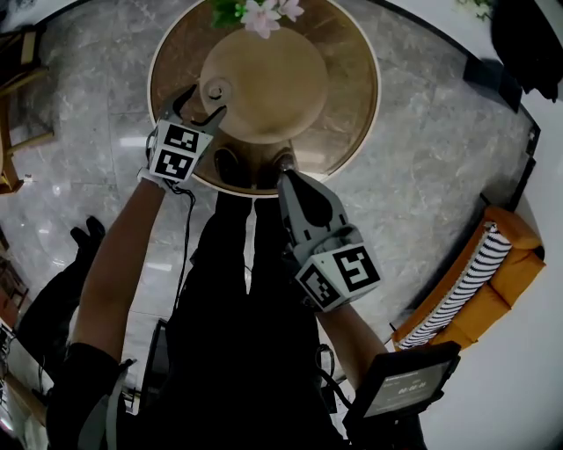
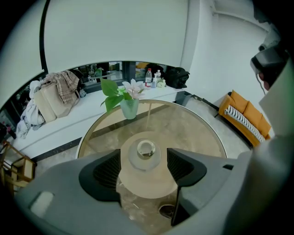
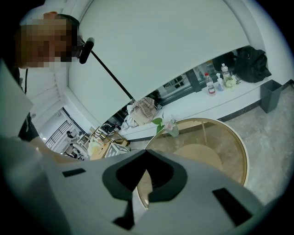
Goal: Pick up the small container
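Note:
The small container [image 1: 215,90] is a clear, round glass pot standing on the beige disc [image 1: 273,79] at the middle of a round glass table [image 1: 352,88]. My left gripper [image 1: 201,103] reaches over the table's near left edge. Its jaws stand wide apart on either side of the container [image 2: 145,153], with a gap on each side and no pad touching it. My right gripper [image 1: 286,176] hangs lower, by the near rim of the table. In the right gripper view the right gripper [image 3: 146,156] has its fingertips together with nothing between them.
A green vase of pink flowers [image 1: 255,13] stands at the table's far edge. An orange sofa with a striped cushion [image 1: 479,281] sits on the floor to the right. My legs and a tablet-like device [image 1: 405,382] fill the lower part of the head view. A long white ledge [image 2: 69,121] runs behind the table.

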The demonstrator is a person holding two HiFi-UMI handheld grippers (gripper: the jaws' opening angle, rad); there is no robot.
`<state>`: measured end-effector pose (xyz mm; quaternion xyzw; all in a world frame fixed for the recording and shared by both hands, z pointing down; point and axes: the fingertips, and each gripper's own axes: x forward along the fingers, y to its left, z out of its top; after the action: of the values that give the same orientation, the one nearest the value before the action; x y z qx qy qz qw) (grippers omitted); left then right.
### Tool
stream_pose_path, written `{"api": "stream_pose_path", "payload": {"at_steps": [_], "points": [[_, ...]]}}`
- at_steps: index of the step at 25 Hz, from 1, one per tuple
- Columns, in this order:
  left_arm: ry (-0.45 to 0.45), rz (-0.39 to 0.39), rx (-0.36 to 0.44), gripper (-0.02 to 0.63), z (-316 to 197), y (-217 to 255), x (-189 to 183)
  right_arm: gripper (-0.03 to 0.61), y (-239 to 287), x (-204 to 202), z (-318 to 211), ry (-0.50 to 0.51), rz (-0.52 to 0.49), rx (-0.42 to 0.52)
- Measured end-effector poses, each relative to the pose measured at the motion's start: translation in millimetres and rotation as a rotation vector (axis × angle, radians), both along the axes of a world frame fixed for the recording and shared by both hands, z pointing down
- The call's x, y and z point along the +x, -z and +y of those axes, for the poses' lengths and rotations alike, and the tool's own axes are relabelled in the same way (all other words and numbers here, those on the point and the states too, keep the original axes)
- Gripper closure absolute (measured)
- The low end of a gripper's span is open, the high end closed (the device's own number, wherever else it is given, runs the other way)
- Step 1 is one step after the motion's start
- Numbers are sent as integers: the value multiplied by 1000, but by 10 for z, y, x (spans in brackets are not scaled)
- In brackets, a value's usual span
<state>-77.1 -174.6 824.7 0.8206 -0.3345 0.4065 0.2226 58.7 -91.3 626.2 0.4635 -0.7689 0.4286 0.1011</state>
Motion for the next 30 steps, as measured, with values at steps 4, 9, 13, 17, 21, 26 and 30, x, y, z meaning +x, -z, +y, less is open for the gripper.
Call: {"api": "stream_pose_path", "payload": {"at_steps": [4, 9, 13, 17, 21, 26, 30], "points": [[-5, -18, 5, 311, -56, -176, 38, 573, -101, 20, 6, 1, 0, -24], [-12, -33, -26, 298, -115, -312, 122, 573, -227, 84, 24, 1, 0, -52], [-5, -20, -54, 291, -120, -408, 189, 573, -328, 122, 58, -1, 0, -72], [-5, -38, -58, 291, -117, -527, 237, 573, -435, 132, 109, -9, -10, -97], [16, -40, -56, 291, -161, -574, 268, 574, -490, 147, 127, -11, -12, -107], [36, -41, -56, 287, -209, -659, 323, 572, -582, 239, 143, -31, -8, -127], [43, -54, -77, 282, -253, -759, 428, 573, -712, 332, 185, -33, -15, -157]]}}
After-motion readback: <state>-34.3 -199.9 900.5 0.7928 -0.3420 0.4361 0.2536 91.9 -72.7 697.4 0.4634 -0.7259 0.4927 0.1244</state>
